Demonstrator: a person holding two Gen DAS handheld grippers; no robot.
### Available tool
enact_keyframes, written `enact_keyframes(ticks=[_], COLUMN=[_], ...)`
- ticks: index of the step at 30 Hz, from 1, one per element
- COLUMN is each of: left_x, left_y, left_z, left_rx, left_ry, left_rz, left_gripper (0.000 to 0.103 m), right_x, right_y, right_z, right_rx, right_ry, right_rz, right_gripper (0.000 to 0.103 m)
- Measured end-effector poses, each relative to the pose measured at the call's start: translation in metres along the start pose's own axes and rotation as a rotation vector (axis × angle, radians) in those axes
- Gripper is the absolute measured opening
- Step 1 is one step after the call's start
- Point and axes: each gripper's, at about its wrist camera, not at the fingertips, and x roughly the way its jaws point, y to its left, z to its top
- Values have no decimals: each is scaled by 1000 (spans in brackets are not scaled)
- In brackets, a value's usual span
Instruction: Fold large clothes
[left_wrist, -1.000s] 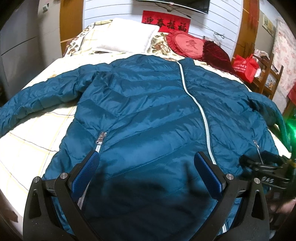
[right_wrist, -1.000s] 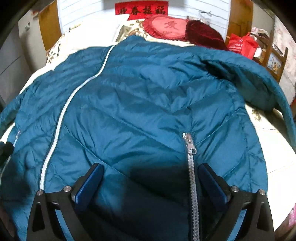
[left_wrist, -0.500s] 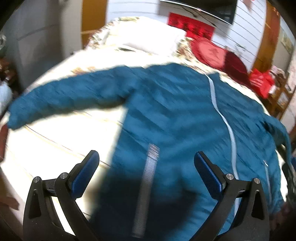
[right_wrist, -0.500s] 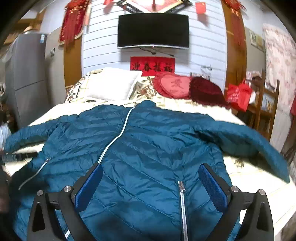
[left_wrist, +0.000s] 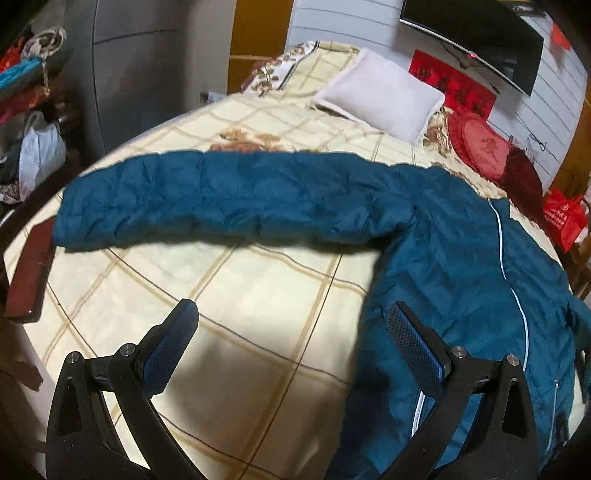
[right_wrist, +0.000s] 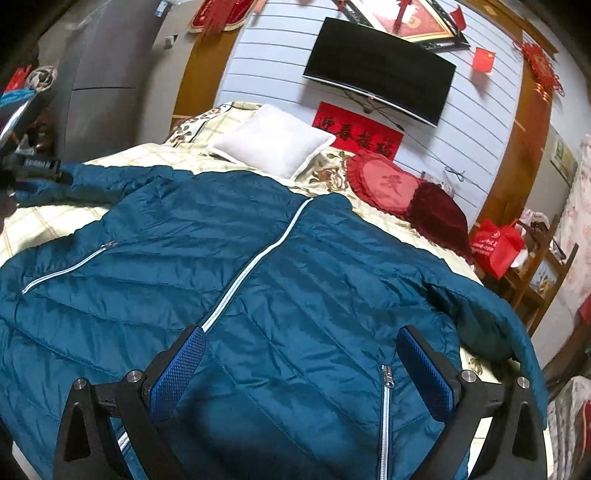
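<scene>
Jacket (right_wrist: 280, 280) flat beneath right gripper (right_wrist: 299, 373); beside left gripper (left_wrist: 291, 347); both agape, empty.

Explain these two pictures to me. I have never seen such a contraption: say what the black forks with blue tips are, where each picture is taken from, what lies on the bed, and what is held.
The black forks are hand-held grippers; a person carries one in each hand. Each has two fingers with blue pads, and a wide-angle camera behind them looks forward along them, which is why the room bulges.

One picture comes from the left gripper. It looks over the yellow checked bedspread toward one outstretched sleeve of a teal puffer jacket.

The other comes from the right gripper, above the jacket's front. The jacket lies spread flat, its white zipper closed. At the head of the bed lie a white pillow and a red heart cushion.

Nothing is held: both grippers' fingers stand wide apart and empty.
</scene>
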Motion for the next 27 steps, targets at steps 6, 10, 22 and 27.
enact_keyframes(ticks=[6, 10, 22, 27], left_x=[-9, -19, 1, 8], left_y=[-16, -33, -80, -88], left_z=[-5, -8, -22, -26], left_rx=[55, 106, 227, 246], left_ry=[-30, -92, -5, 16], left_rz=[-21, -25, -114, -90], left_gripper=[103, 103, 103, 103], right_x=[11, 23, 17, 26], right_y=[-23, -25, -83, -122], right_z=[0, -4, -23, -51], right_rx=[122, 139, 223, 211], right_ry=[41, 105, 79, 136], right_rz=[-26, -4, -4, -37], right_gripper=[103, 103, 100, 100])
